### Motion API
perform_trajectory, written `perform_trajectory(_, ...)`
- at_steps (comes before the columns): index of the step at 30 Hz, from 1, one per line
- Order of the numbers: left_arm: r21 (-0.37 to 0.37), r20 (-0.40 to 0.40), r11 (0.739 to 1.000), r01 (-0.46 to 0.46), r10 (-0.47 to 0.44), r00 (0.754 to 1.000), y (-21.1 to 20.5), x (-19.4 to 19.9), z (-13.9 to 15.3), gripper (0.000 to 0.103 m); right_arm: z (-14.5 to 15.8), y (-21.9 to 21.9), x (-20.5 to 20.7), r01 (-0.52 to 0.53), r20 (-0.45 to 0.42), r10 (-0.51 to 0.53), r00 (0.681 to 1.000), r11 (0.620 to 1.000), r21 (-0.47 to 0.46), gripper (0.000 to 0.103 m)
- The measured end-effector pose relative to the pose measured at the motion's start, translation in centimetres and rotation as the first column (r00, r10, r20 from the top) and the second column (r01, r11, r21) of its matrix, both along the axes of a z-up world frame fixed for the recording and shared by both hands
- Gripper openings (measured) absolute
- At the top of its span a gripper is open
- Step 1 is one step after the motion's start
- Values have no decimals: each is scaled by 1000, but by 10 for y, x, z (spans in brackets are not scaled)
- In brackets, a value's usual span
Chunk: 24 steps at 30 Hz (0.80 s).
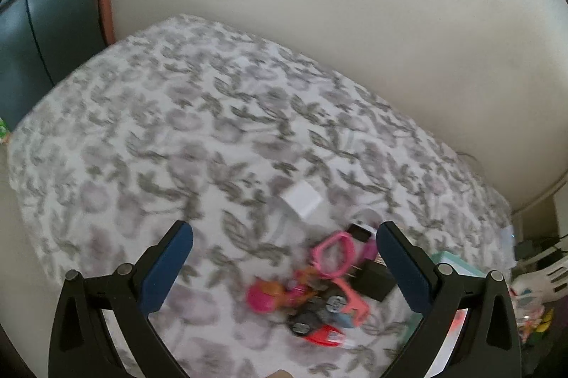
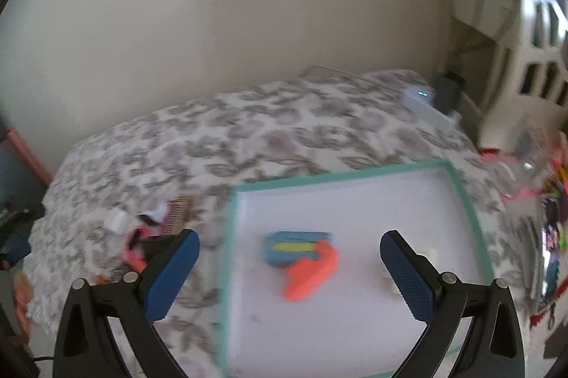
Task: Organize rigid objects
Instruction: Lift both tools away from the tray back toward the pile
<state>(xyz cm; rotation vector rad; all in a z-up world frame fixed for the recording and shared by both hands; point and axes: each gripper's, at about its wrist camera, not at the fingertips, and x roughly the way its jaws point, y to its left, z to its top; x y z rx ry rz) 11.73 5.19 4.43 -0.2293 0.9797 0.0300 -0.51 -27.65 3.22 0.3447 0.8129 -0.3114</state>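
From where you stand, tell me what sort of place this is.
Most likely a bedroom in a home. A bed with a floral bedsheet sits against a plain wall, small toys lie piled on it, and a teal-rimmed tray holds a few sorted pieces.

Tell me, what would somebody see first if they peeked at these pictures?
Probably the jumble of bright toys heaped on the flowered bedspread, mostly pink and red, right ahead of the open left gripper. Next, the white tray with a teal rim lying on the bed under the open right gripper, with an orange toy leaning against a blue one inside it.
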Motion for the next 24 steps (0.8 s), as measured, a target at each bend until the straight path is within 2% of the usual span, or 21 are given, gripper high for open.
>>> perform_trajectory(3,83,-22,997,0,2,1000,7,0,-1,103,5,23,13,-59,-4,59,998,998,-11,103)
perform_trajectory(7,172,-99,985,9,8,995,18,4,-16,103,3,55,30,-131,-30,131,991,991,-4,103)
perform_trajectory(11,142,-182,990,6,21,983,30,7,-36,103,-13,79,44,-188,-71,191,979,981,40,103)
perform_trajectory(17,133,-252,991,19,15,968,34,9,-58,103,-48,109,58,-224,-163,238,957,969,100,103)
perform_trajectory(24,114,-350,993,30,12,937,28,15,-90,103,-93,141,65,-263,-281,293,914,955,140,103)
